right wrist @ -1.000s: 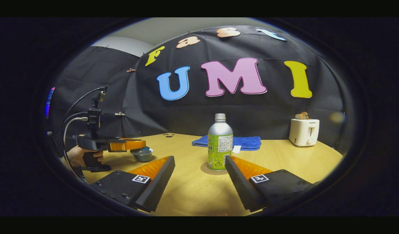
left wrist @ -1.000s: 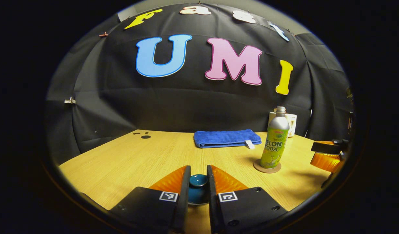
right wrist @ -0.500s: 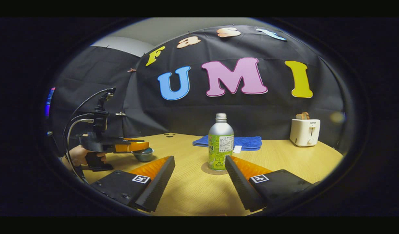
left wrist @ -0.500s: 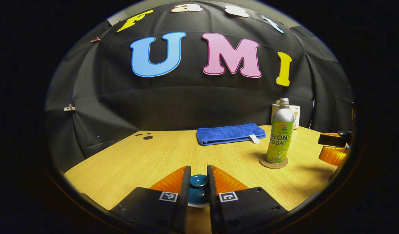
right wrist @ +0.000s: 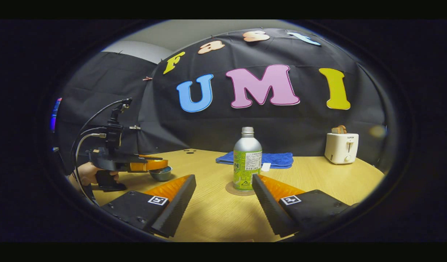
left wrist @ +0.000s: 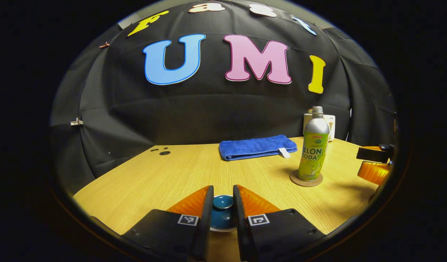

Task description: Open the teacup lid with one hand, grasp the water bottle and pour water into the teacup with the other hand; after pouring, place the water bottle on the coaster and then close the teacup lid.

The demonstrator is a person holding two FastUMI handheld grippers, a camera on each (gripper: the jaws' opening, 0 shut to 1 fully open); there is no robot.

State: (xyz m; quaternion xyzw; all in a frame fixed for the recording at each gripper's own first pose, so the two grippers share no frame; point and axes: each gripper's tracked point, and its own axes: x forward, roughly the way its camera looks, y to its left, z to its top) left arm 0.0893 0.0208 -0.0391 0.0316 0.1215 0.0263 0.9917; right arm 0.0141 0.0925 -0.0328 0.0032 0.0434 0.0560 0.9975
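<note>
Left gripper fingers clamp the lid knob. Right gripper fingers gape wide before the bottle on its coaster.

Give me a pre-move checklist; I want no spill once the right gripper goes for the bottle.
1. Left gripper shut on the lid knob: ok.
2. Lid lifted clear of the teacup: ok, cup mouth looks uncovered.
3. Right gripper open, jaws wider than the bottle: ok.
4. Bottle upright on the coaster: ok.
5. Bottle cap off: ok, threads bare.
6. Water level in bottle: cannot tell.
</note>
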